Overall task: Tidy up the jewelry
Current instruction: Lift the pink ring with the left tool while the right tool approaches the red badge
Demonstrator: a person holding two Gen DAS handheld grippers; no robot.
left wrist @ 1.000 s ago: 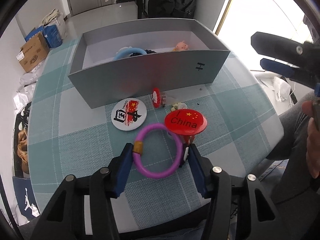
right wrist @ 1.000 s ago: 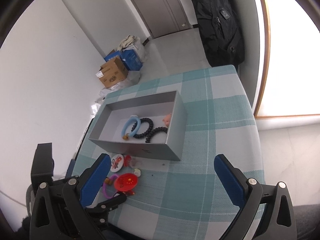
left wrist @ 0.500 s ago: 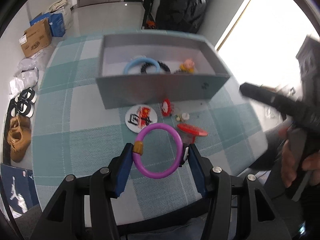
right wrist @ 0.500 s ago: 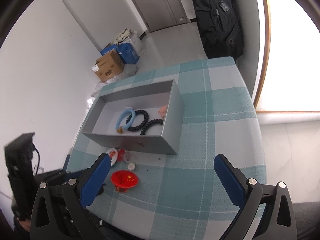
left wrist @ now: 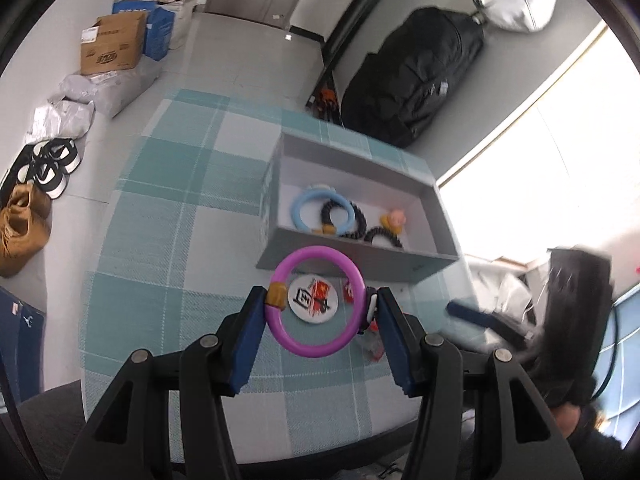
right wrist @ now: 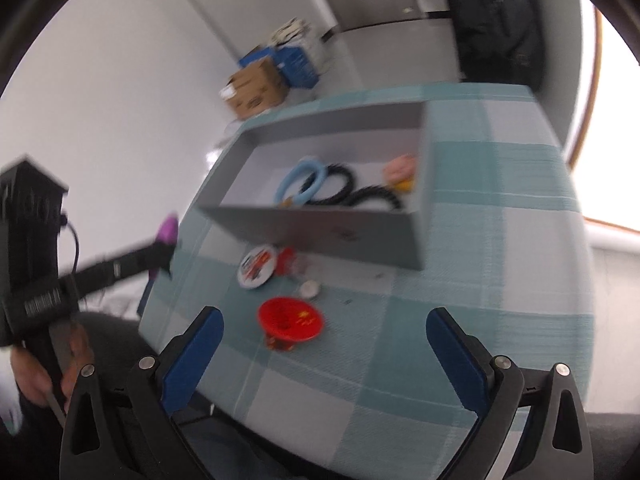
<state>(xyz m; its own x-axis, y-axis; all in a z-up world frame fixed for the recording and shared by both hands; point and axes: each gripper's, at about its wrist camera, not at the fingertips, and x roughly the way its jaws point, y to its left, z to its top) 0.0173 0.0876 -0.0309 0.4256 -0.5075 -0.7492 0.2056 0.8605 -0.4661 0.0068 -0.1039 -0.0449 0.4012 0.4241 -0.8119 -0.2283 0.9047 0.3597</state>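
Observation:
My left gripper point(left wrist: 318, 310) is shut on a purple ring bracelet point(left wrist: 352, 276) with a gold bead, held high above the table in front of the grey box point(left wrist: 352, 258). The box holds a light blue bracelet point(left wrist: 298, 210), black beaded bracelets point(left wrist: 360, 220) and a pink pig charm point(left wrist: 397, 218). My right gripper point(right wrist: 324, 344) is open and empty, low over a red "China" badge point(right wrist: 290, 318) on the table. The box point(right wrist: 320, 232) lies beyond it. The left gripper with the purple bracelet point(right wrist: 167, 229) shows at the left of the right wrist view.
A white round badge point(right wrist: 256, 266), a small red piece point(right wrist: 286, 260) and a small white disc point(right wrist: 309, 289) lie on the checked tablecloth point(right wrist: 480, 280) by the box. Cardboard boxes point(left wrist: 110, 44), shoes point(left wrist: 48, 168) and a black bag point(left wrist: 412, 76) are on the floor beyond the table.
My left gripper has lifted the purple bracelet well above the table and turned toward the box. My right gripper has dropped lower and closer to the red badge.

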